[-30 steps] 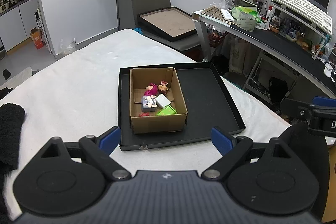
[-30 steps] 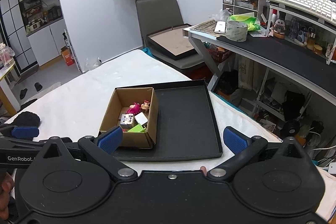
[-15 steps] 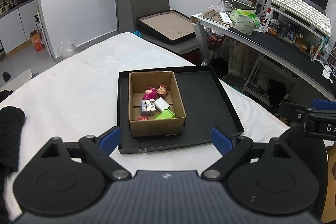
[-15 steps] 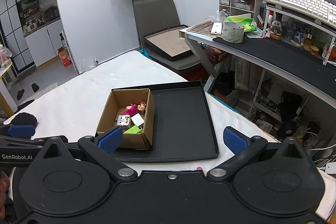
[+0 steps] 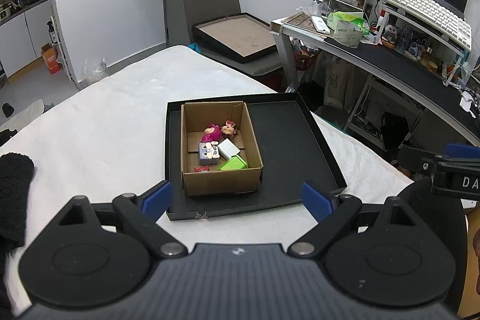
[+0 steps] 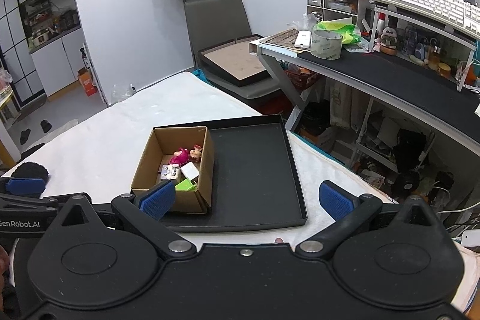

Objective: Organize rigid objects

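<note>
An open cardboard box stands in the left half of a shallow black tray on the white bed. In the box lie a pink figure, a brown doll head, a grey-blue block, a white block and a green block. The same box and tray show in the right wrist view. My left gripper is open and empty, just before the tray's near edge. My right gripper is open and empty, above the tray's near part.
The white bed spreads to the left, with a black fuzzy cloth at its left edge. A grey chair holding a framed board stands behind. A cluttered desk with a keyboard runs along the right.
Both grippers have drawn back and up a little, so box and tray look slightly smaller and farther. Both stay open. The objects have not moved.
</note>
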Available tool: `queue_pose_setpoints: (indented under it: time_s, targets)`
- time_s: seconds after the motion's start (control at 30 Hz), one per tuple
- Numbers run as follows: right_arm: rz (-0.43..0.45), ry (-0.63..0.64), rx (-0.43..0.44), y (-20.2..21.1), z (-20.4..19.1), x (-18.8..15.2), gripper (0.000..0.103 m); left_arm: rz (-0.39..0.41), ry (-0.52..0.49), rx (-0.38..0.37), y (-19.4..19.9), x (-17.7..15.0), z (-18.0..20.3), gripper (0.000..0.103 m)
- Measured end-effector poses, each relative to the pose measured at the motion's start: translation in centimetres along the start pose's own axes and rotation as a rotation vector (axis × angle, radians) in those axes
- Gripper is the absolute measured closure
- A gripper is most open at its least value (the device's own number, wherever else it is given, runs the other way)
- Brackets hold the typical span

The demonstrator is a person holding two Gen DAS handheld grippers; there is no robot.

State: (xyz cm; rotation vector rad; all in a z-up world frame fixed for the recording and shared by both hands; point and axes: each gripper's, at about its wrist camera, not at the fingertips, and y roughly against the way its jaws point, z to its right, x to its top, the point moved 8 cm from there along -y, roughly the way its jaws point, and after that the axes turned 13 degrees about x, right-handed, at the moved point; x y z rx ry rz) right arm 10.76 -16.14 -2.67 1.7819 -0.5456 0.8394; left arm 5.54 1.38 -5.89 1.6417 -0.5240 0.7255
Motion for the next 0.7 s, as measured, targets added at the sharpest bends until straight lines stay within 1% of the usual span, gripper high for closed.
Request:
queue_pose_setpoints:
  time_s: [0.2,0.37,0.7]
  targets:
    - [-0.001,0.001,-0.005,-0.13,0.19,0.02,0.000,-0.002,0.013,-0.001,-0.15,-0.14,0.05,0.010]
    - [-0.008,-0.008,-0.014,-0.36,0.56,-0.19,0.000,0.006,0.009,0.001,-0.20,-0.32,0.30,0.010]
    - [-0.013,-0.012,-0.019,-0.44,0.68,-0.46,0.000,-0.002,0.003,-0.010,-0.42,-0.46,0.52,0.010]
